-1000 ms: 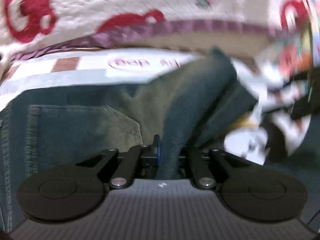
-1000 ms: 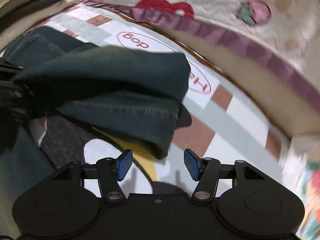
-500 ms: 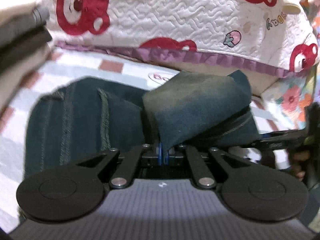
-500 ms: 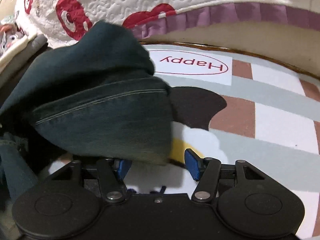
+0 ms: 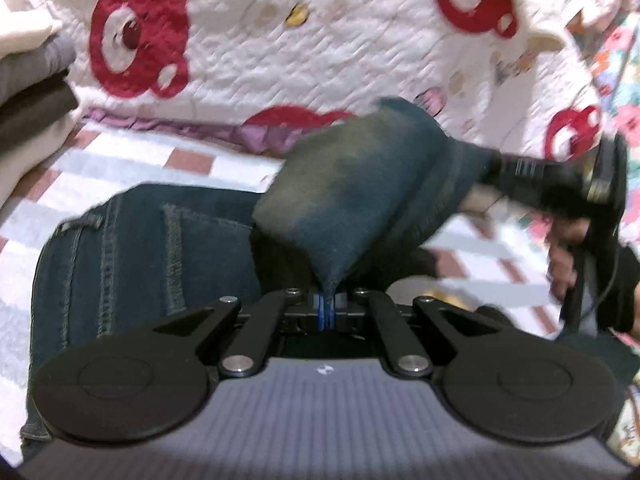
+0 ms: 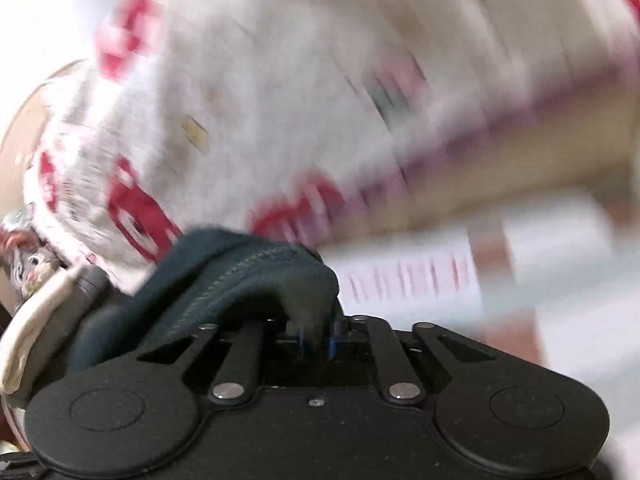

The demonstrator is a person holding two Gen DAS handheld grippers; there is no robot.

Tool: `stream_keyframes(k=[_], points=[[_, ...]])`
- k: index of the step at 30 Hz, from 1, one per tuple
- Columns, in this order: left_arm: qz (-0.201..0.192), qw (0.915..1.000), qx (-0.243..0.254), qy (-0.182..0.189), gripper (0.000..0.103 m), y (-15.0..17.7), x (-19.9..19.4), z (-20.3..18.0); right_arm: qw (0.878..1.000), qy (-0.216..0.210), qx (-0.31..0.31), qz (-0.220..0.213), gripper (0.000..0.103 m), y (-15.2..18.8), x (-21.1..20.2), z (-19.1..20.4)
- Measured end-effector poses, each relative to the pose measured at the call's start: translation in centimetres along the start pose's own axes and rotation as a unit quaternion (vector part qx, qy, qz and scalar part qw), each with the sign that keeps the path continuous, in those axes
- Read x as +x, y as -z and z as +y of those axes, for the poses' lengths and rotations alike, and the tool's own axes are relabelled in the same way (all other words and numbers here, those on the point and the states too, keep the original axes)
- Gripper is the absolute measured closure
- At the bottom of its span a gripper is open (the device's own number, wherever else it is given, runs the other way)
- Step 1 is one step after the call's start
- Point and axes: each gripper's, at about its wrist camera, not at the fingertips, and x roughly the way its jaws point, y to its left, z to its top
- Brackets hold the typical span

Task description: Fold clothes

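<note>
— What's the biggest thing there?
— The white quilt (image 5: 320,40) with red bears, hanging behind a checked mat (image 5: 132,164).
— And the clothes?
— Dark jeans (image 5: 152,248) lie on the mat, one end lifted and held up between both tools. A stack of folded clothes (image 5: 32,80) sits at the far left.
— The tongs?
— The left tongs (image 5: 326,312) are clamped on a pinch of denim. The right tongs (image 6: 316,336) are closed on the other bunched edge; that view is blurred. A hand (image 5: 568,256) holds the right tool.
</note>
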Motion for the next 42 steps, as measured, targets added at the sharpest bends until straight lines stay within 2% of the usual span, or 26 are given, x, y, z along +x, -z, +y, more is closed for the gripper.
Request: stream_keyframes(k=[1,2,3,5,7,9,10,11,12,15,18,19,20,22,23,24,25,26,29,30,32,35,38,41,42], points=[[-0.004,1.0,-0.005,0.004,0.101,-0.2,-0.4,-0.2,0.997,0.015,-0.07,-0.034,0.099,-1.5,-1.7,2.6],[-0.008,0.9999,-0.01,0.007,0.1,-0.4,-0.8,-0.4,0.987,0.03,-0.14,-0.067,0.099,-3.0,-3.4,5.2],[-0.008,0.9997,-0.023,0.01,0.1,-0.5,-1.1,-0.4,0.972,0.042,-0.209,-0.097,0.101,-4.2,-5.0,7.6],[0.012,0.9976,-0.068,-0.001,0.101,-0.4,-1.2,0.1,0.938,0.045,-0.321,-0.122,0.103,-4.5,-7.0,11.4],[0.022,0.9961,-0.076,-0.038,0.101,0.0,-1.1,0.6,0.946,0.014,-0.313,-0.078,0.103,-4.5,-7.6,12.2],[0.015,0.9946,-0.078,-0.066,0.1,0.2,-1.0,1.5,0.953,-0.003,-0.304,-0.02,0.103,-3.5,-7.0,12.0],[0.015,0.9948,-0.077,-0.064,0.1,0.2,-0.8,1.6,0.954,-0.004,-0.3,0.007,0.103,-2.4,-6.2,11.1],[0.016,0.995,-0.077,-0.061,0.1,0.2,-0.7,1.7,0.956,0.0,-0.293,0.02,0.099,-1.2,-5.5,10.0],[0.017,0.9952,-0.076,-0.059,0.1,0.2,-0.6,1.8,0.959,0.007,-0.28,0.035,0.091,0.0,-4.8,8.7],[0.019,0.9957,-0.075,-0.051,0.1,0.3,-0.3,2.1,0.969,0.06,-0.218,0.098,0.083,2.6,-2.6,4.5],[0.021,0.9962,-0.073,-0.043,0.1,0.3,0.1,2.4,0.979,0.097,-0.108,0.142,0.071,4.0,-1.7,0.1],[0.021,0.9963,-0.073,-0.04,0.1,0.3,0.2,2.5,0.981,0.11,-0.068,0.144,0.066,4.3,-1.6,-1.4],[0.022,0.9964,-0.072,-0.038,0.1,0.3,0.3,2.6,0.982,0.116,-0.025,0.15,0.058,4.4,-1.6,-2.8],[0.024,0.9972,-0.067,-0.024,0.101,0.3,0.3,2.5,0.981,0.091,0.071,0.153,0.057,4.0,-0.9,-5.7],[0.026,0.9976,-0.063,-0.014,0.1,0.3,0.2,2.3,0.978,0.075,0.117,0.154,0.051,3.6,-0.4,-7.2],[0.027,0.9979,-0.059,-0.004,0.1,0.2,0.1,2.1,0.971,0.063,0.16,0.166,0.042,3.1,0.5,-8.4],[0.028,0.998,-0.055,0.006,0.1,0.2,0.0,1.9,0.961,0.055,0.197,0.186,0.04,2.9,1.6,-9.3],[0.03,0.9981,-0.052,0.015,0.1,0.1,-0.1,1.7,0.948,0.047,0.234,0.211,0.039,2.8,2.7,-10.2],[0.034,0.9976,-0.04,0.044,0.101,0.0,-0.5,1.1,0.897,0.031,0.334,0.288,0.039,3.5,4.9,-10.8],[0.035,0.9973,-0.036,0.054,0.101,-0.1,-0.6,0.9,0.888,0.019,0.354,0.293,0.037,3.7,4.9,-10.5],[0.038,0.9962,-0.028,0.073,0.102,-0.2,-0.8,0.5,0.883,0.002,0.366,0.292,0.036,4.4,4.8,-9.6],[0.042,0.9938,-0.017,0.102,0.102,-0.3,-1.1,-0.1,0.885,0.02,0.36,0.295,0.036,5.1,5.4,-9.7],[0.046,0.9903,-0.005,0.131,0.102,-0.4,-1.4,-0.7,0.898,0.046,0.328,0.29,0.036,4.5,6.3,-10.0],[0.075,0.9851,-0.012,0.155,0.102,0.1,-0.8,-1.3,0.905,0.024,0.303,0.297,0.033,4.6,8.1,-10.1],[0.087,0.9829,-0.017,0.162,0.102,0.3,-0.6,-1.5,0.907,0.016,0.297,0.298,0.036,4.8,8.4,-10.1]])
